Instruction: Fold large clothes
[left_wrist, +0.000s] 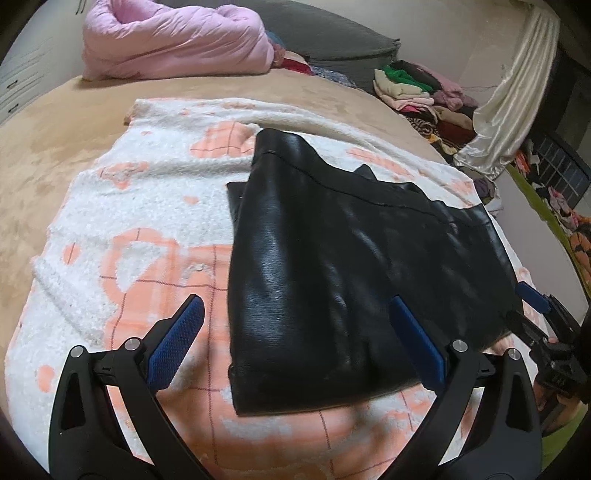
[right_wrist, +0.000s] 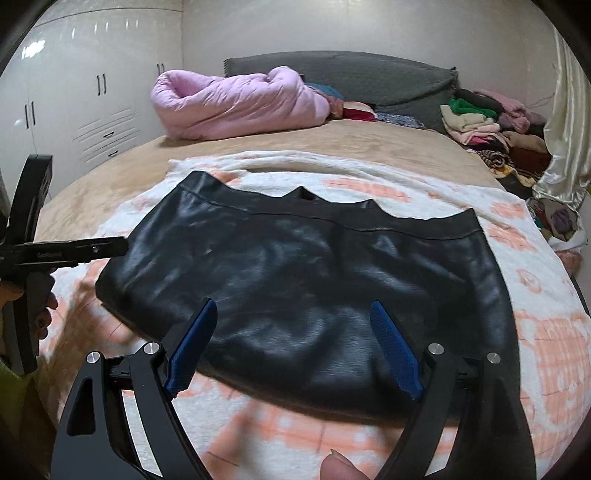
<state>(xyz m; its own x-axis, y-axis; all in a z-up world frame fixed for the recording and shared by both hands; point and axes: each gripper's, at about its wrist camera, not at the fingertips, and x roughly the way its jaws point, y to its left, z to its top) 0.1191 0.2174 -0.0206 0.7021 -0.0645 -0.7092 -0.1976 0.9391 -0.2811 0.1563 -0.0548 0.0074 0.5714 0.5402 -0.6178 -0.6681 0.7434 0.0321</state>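
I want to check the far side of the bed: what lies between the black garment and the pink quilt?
In both views, first the white-and-orange blanket, then bare tan bed cover, lie between the black garment and the pink quilt.

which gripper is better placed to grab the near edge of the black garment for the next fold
Right, probably. The right gripper is open and centred over the black garment, near its front edge. The left gripper is also open but straddles the garment's left edge, one finger over the blanket.
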